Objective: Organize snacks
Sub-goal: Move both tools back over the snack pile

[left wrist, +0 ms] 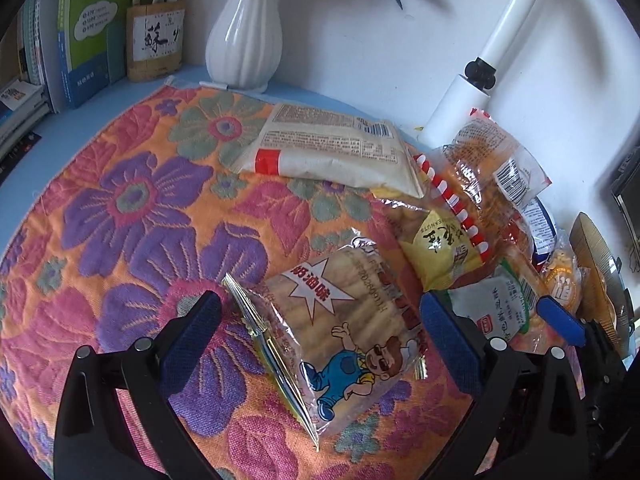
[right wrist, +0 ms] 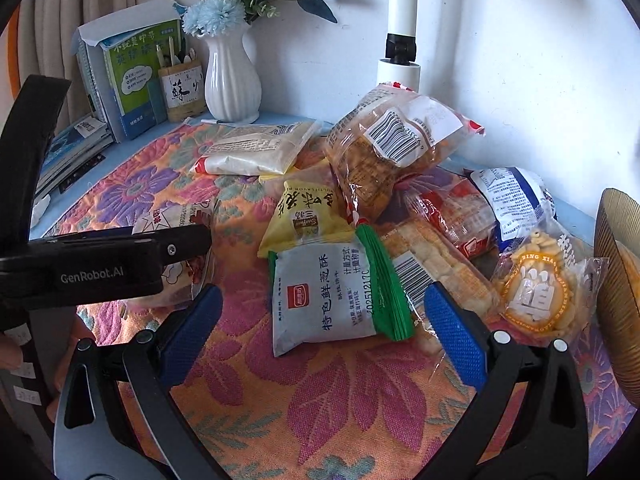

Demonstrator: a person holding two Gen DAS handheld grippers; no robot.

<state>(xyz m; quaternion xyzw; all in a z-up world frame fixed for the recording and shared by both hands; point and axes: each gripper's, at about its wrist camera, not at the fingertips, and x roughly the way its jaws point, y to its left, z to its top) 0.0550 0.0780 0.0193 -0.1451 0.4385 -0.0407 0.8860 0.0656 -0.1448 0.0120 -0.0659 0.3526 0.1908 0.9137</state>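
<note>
White ribbed vase point(right wrist: 231, 80) with blue flowers point(right wrist: 218, 14), bamboo pen holder point(right wrist: 182, 90), upright books point(right wrist: 128, 80) at back of bench; floral cloth point(left wrist: 120, 216) covers bench

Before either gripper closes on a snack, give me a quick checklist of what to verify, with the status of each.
1. Left gripper open: ok, jaws spread wide.
2. Cartoon cookie pack between the left jaws: ok, it lies flat on the floral cloth between them.
3. Right gripper open: ok.
4. Green-edged scallion crisp pack lined up with the right jaws: ok, centred between them.
5. Scallion crisp pack free of neighbours: not ok, the yellow peanut pack overlaps its top edge and a clear biscuit bag touches its right side.
6. Grippers clear of each other: cannot tell, they sit close side by side.
</note>
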